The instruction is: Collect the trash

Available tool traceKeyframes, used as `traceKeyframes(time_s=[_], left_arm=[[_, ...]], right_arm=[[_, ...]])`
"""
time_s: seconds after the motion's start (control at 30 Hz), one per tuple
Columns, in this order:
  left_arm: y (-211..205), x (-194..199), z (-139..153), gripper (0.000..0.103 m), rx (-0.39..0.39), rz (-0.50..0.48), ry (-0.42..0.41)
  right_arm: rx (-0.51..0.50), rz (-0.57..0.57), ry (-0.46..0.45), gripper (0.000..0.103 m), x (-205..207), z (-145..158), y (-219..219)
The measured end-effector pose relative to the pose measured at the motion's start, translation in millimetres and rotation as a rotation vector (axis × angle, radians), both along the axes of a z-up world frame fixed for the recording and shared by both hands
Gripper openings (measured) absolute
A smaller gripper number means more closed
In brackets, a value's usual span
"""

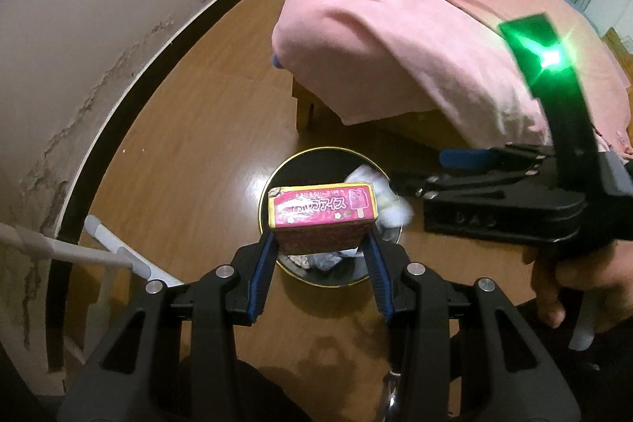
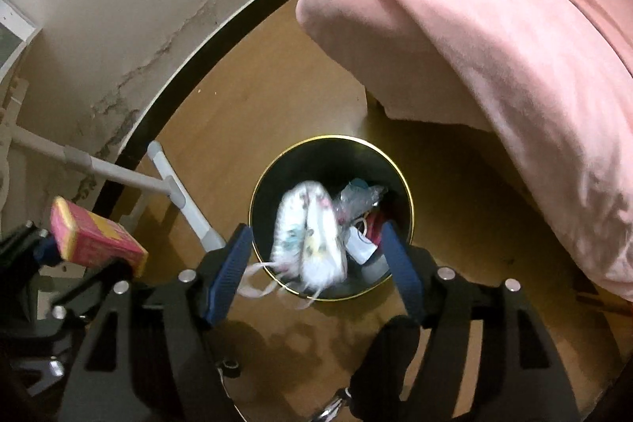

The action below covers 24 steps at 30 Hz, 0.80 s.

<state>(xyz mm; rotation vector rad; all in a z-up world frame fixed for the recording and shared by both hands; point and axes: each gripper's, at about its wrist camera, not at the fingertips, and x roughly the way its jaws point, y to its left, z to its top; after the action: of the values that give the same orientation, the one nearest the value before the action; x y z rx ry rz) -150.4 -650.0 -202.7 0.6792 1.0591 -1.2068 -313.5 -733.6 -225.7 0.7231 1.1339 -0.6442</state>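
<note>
My left gripper (image 1: 320, 238) is shut on a pink ice-cream box (image 1: 322, 210) and holds it flat above the black, gold-rimmed trash bin (image 1: 316, 163). In the right wrist view my right gripper (image 2: 316, 228) stands open over the same bin (image 2: 332, 153). A blurred white patterned mask with strings (image 2: 312, 236) hangs loose between the pads, touching neither. Wrappers and plastic lie inside the bin. The box (image 2: 95, 240) shows at the left in the left gripper (image 2: 87, 256). From the left wrist view, the right gripper (image 1: 419, 171) reaches in from the right, above the white mask (image 1: 391, 212).
A bed with a pink blanket (image 1: 415, 38) stands close behind and right of the bin. A white tubular frame (image 2: 174, 192) lies on the wooden floor at the left, near the dark baseboard and the peeling wall. A hand (image 1: 554, 283) grips the right tool.
</note>
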Motion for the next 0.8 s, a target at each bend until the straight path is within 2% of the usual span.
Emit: traceKeyframes(time_s=[0.2, 0.43, 0.47, 0.5, 0.53, 0.6, 0.7, 0.8], left_arm=[[-9.2, -5.6, -10.8, 0.042, 0.014, -0.022, 0.024], [-24.0, -18.2, -7.9, 0.043, -0.009, -0.054, 0.028], [-25.5, -19.1, -7.8, 0.049, -0.006, -0.056, 0.031], [-26.3, -19.8, -7.1, 0.062, -0.007, -0.056, 0.031], [-25.7, -20.2, -4.9, 0.066, -0.016, -0.048, 0.017], [-22.4, -20.3, -0.4, 0.072, -0.030, -0.041, 0.003], [-16.9, -18.2, 8.7, 0.076, -0.032, -0.031, -0.003], [-3.7, -14.1, 30.1, 0.084, -0.055, -0.020, -0.013]], right_arm=[[0.005, -0.070, -0.016, 0.067, -9.0, 2.1, -14.3], [-0.015, -0.156, -0.030, 0.069, -26.9, 9.1, -25.7], [-0.019, -0.164, -0.033, 0.070, -28.9, 10.6, -26.5], [-0.025, -0.171, -0.033, 0.070, -31.0, 12.0, -27.8], [-0.035, -0.176, -0.031, 0.070, -33.0, 13.6, -28.8], [-0.046, -0.179, -0.025, 0.071, -34.4, 14.6, -30.2], [-0.050, -0.174, -0.017, 0.075, -37.0, 19.1, -27.4], [-0.070, -0.151, -0.003, 0.079, -33.5, 32.1, -19.7]])
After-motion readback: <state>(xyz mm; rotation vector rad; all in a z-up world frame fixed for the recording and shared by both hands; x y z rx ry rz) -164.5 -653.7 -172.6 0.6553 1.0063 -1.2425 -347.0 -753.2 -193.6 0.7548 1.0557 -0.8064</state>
